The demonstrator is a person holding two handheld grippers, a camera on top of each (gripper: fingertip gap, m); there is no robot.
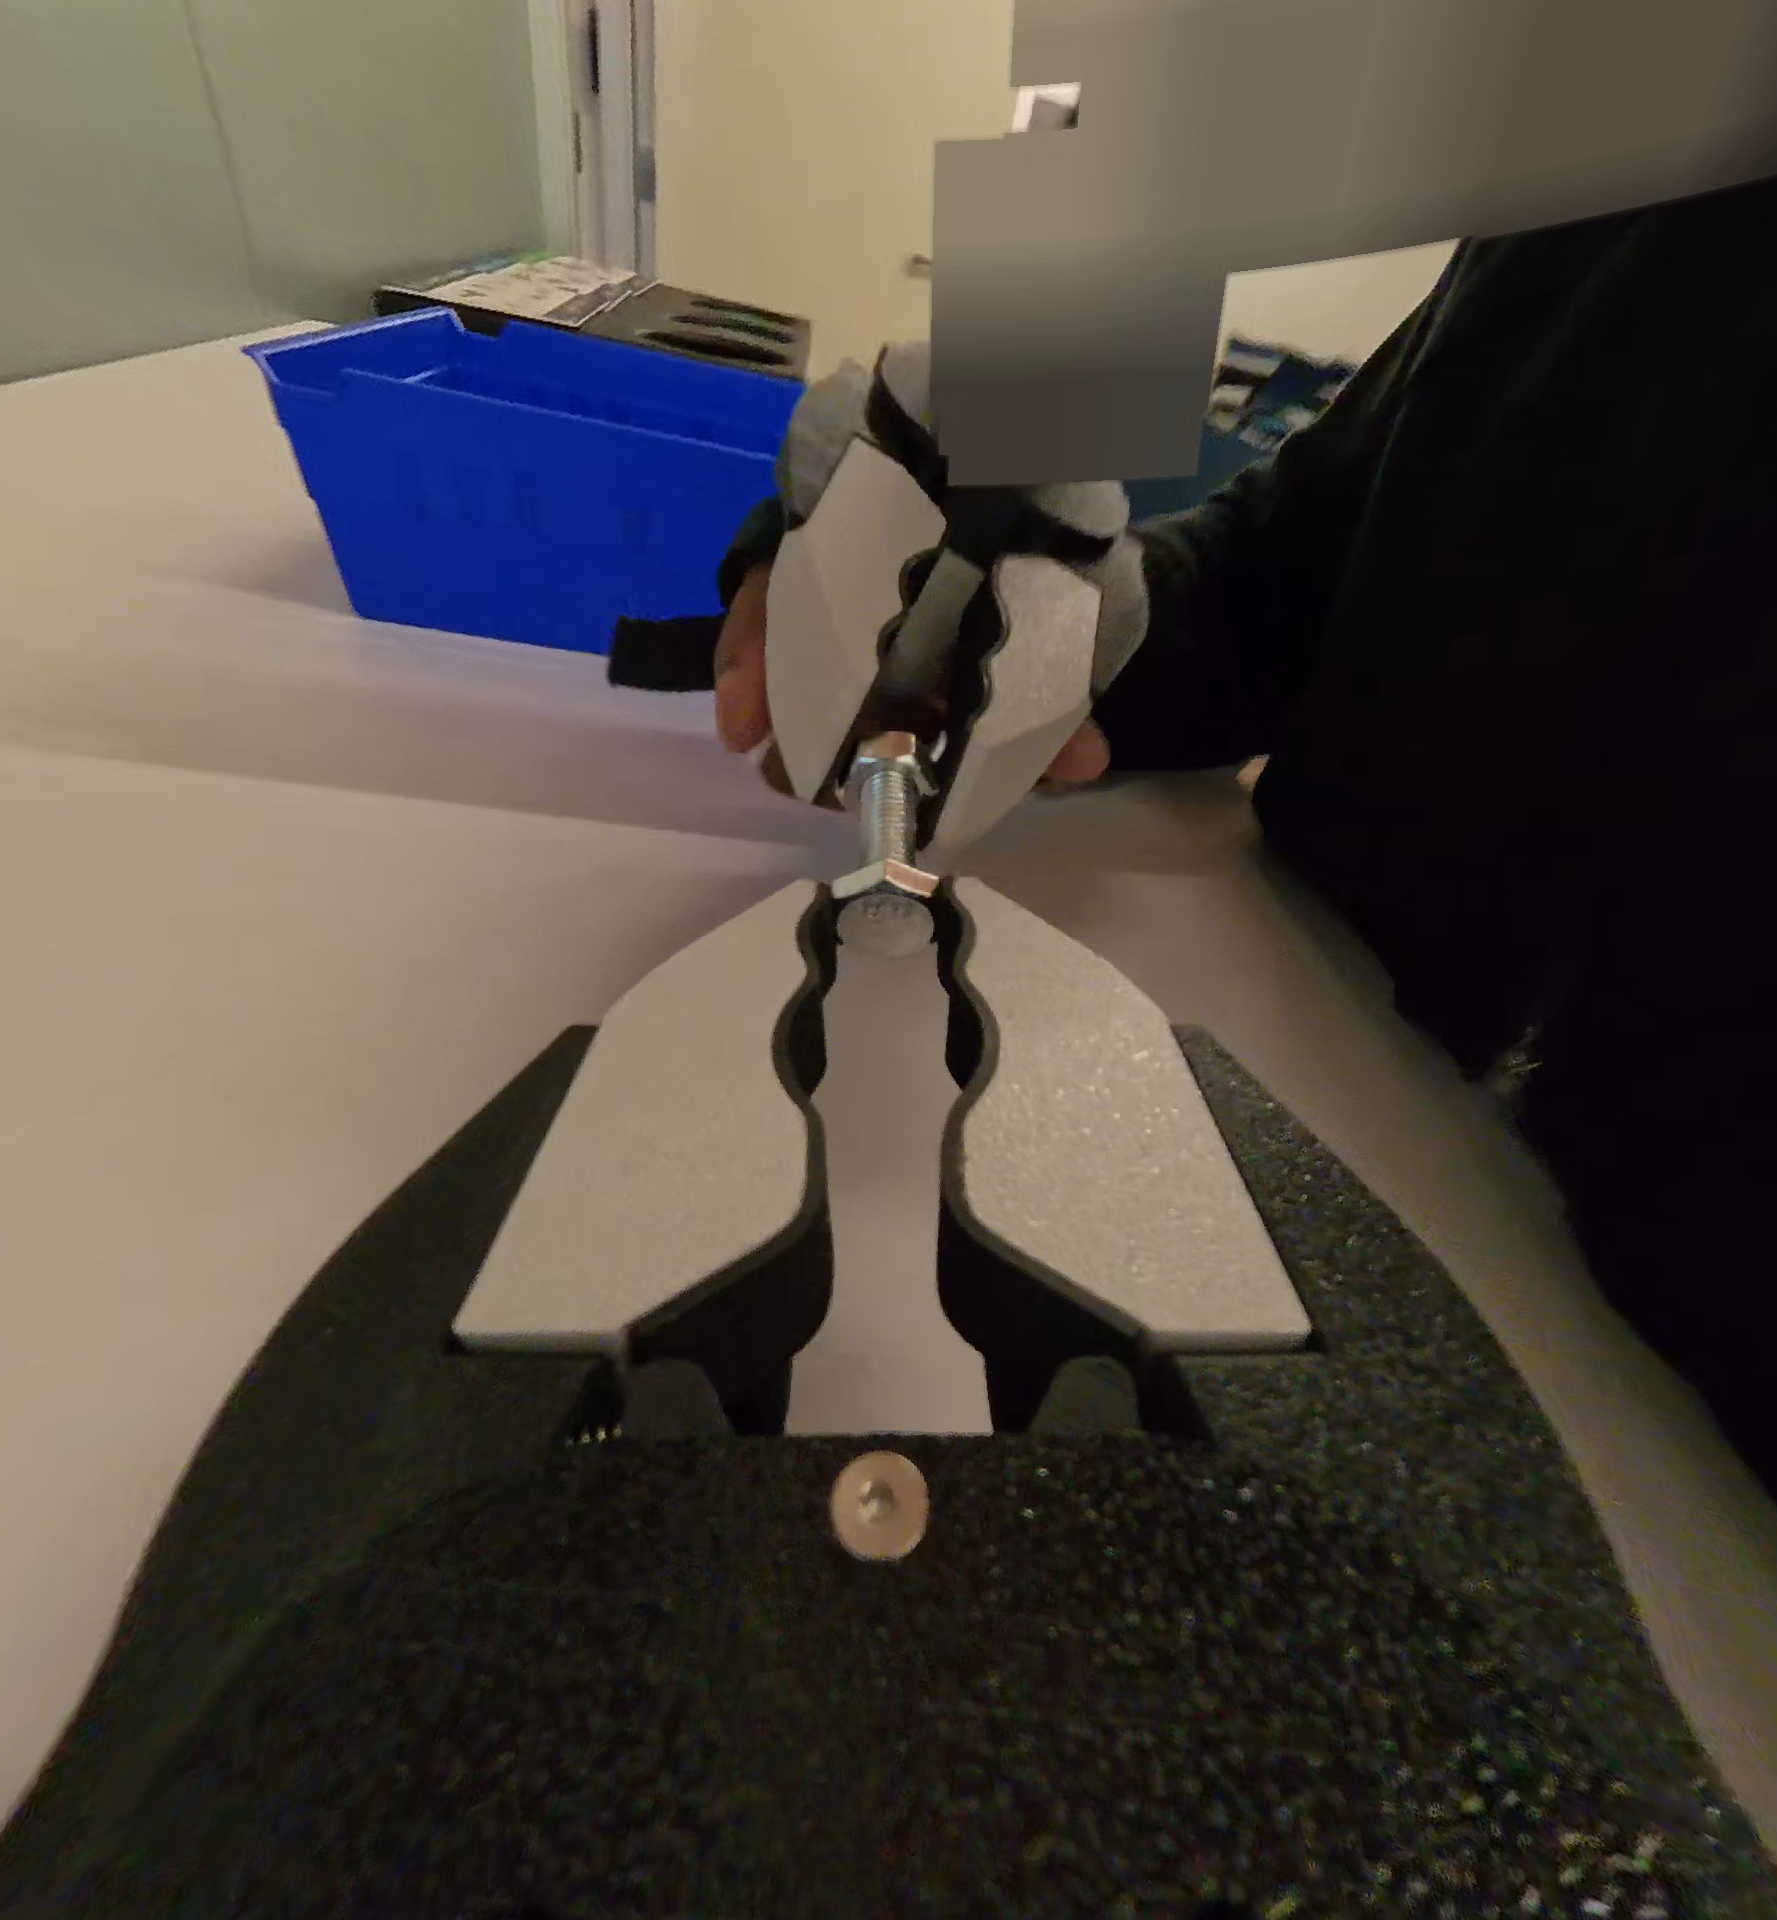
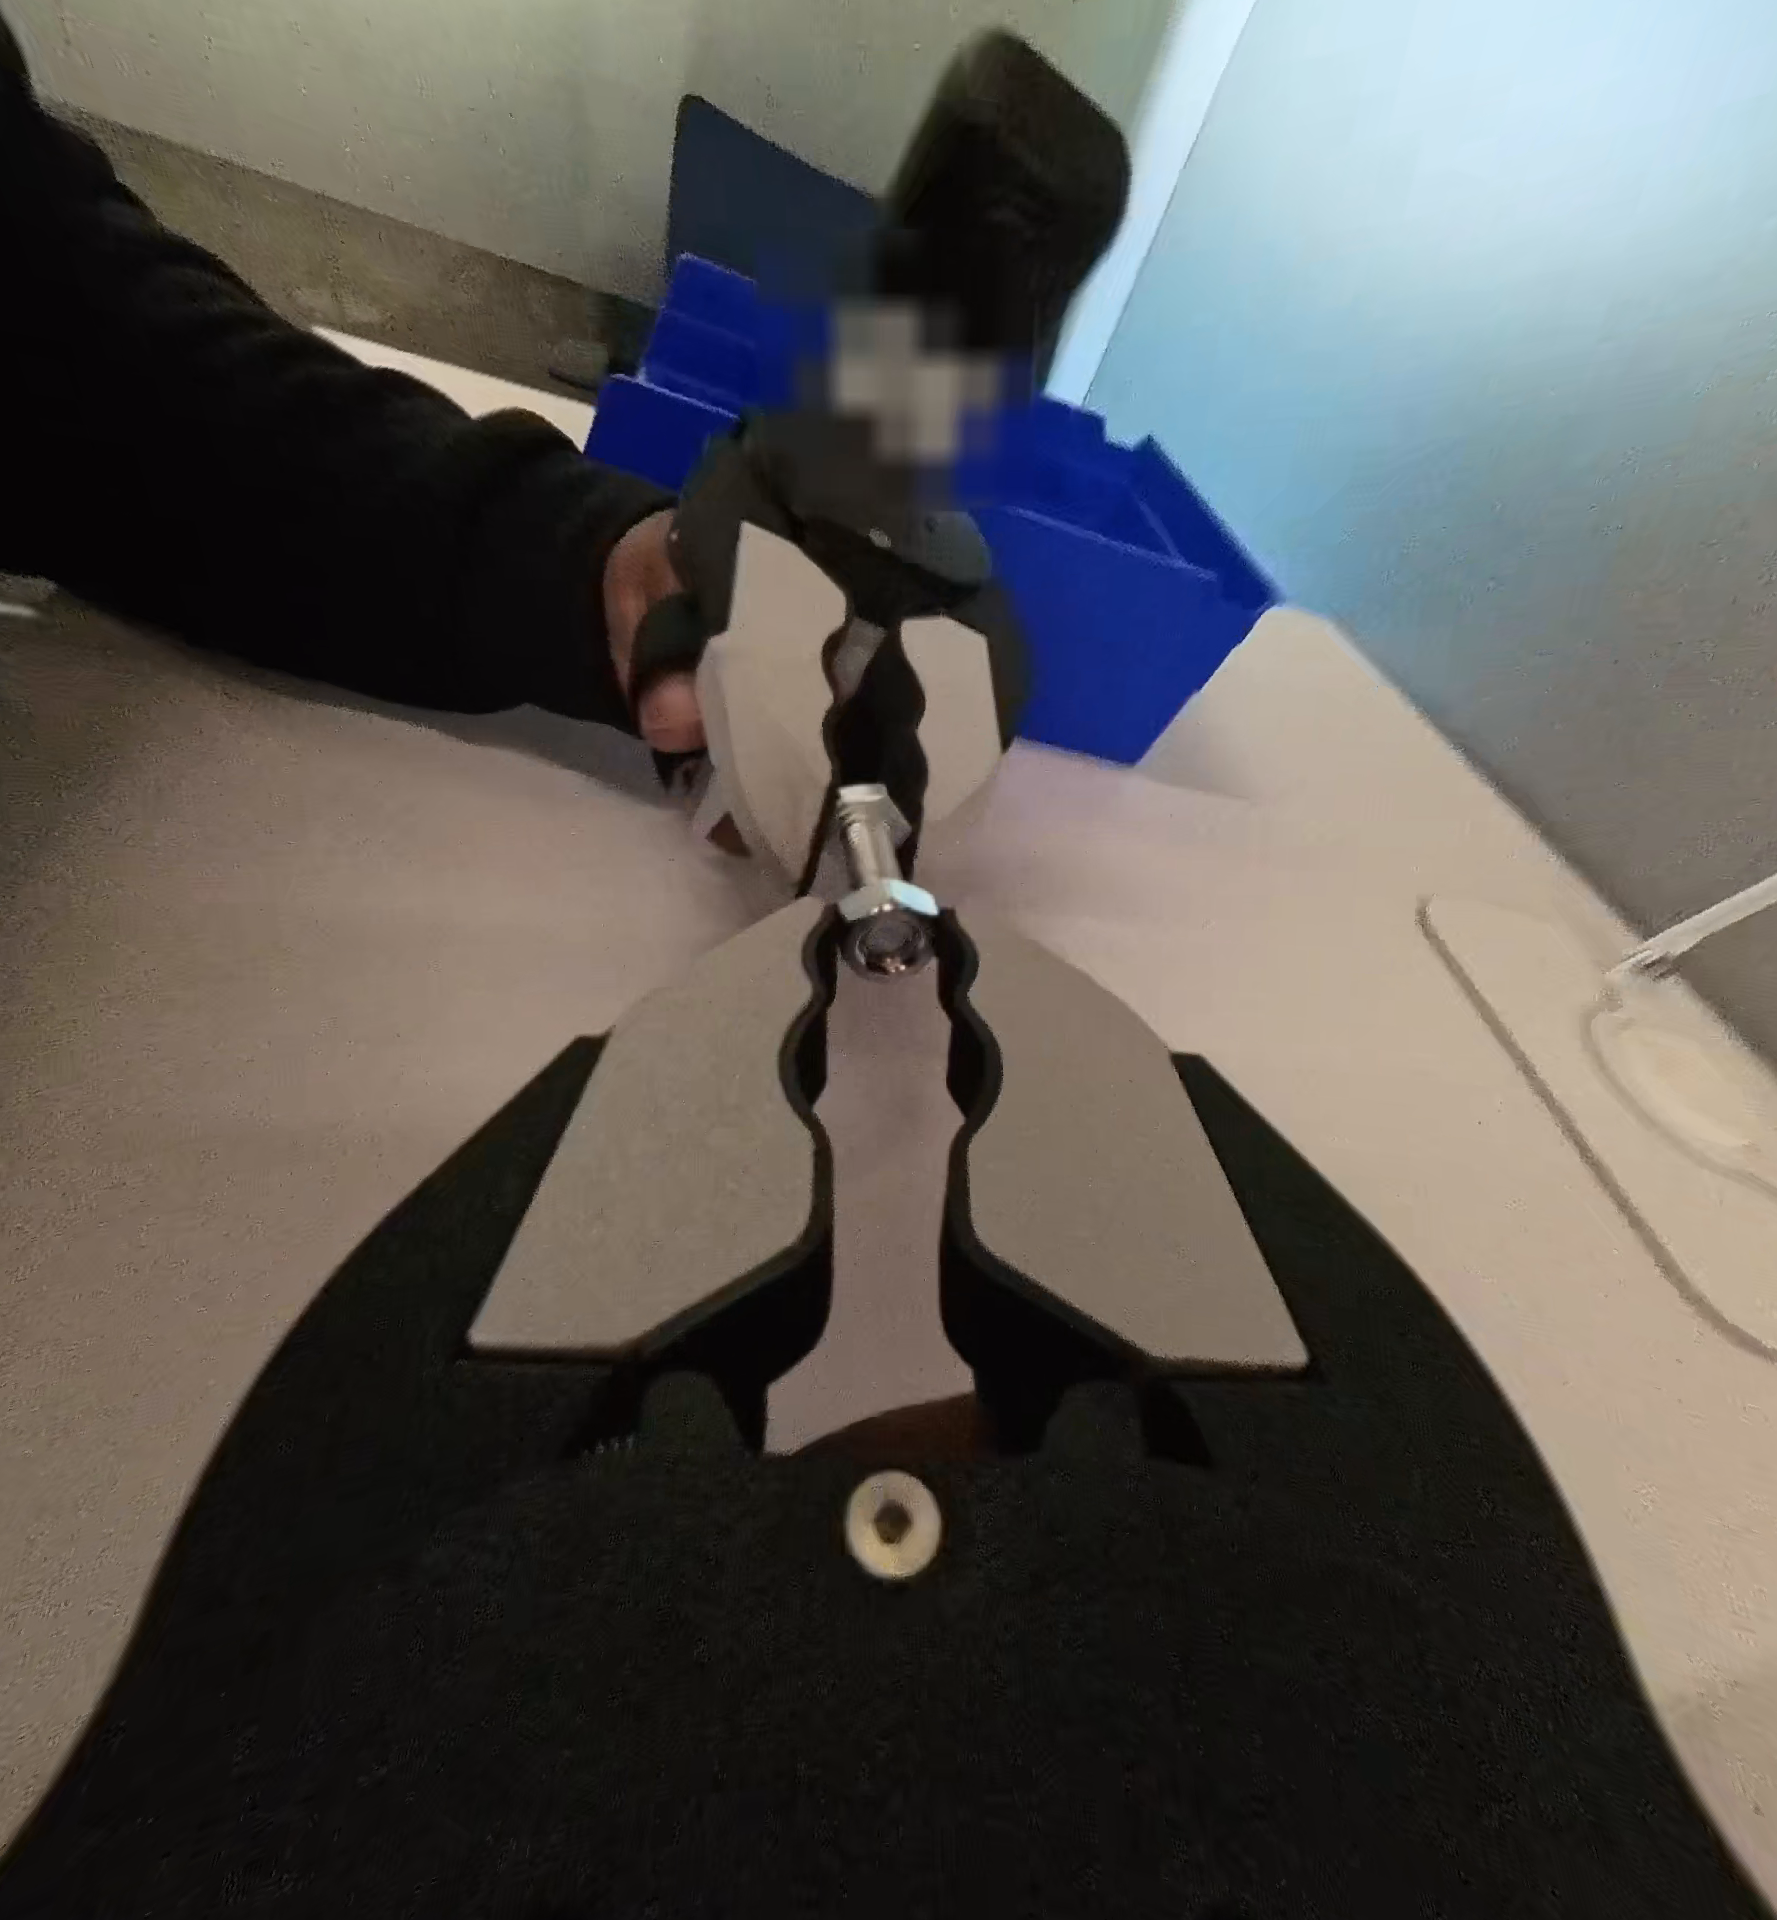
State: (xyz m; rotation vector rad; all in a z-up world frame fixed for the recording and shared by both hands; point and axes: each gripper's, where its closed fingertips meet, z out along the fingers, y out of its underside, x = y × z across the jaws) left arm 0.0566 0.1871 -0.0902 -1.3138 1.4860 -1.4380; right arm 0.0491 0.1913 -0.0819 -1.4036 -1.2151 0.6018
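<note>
Toward the far edge of the pale surface [image 1: 188, 1039] stands a blue bin [image 1: 510, 499]. Nearer, held above it, the left gripper [image 1: 882, 914] fingers clamp a hex bolt [image 1: 889, 821] head; the right gripper [image 2: 889, 940] fingers pinch the nut [image 2: 879, 902] on its thread, far from seated.

Each wrist camera looks close along its own fingers toward twelve o'clock, facing the other, sharing the bolt [image 1: 889, 831] and blue bin [image 1: 541, 499].

Grey-faced fingers [image 1: 1071, 1164] (wavy black edges) — black sleeve [image 1: 1590, 623].
</note>
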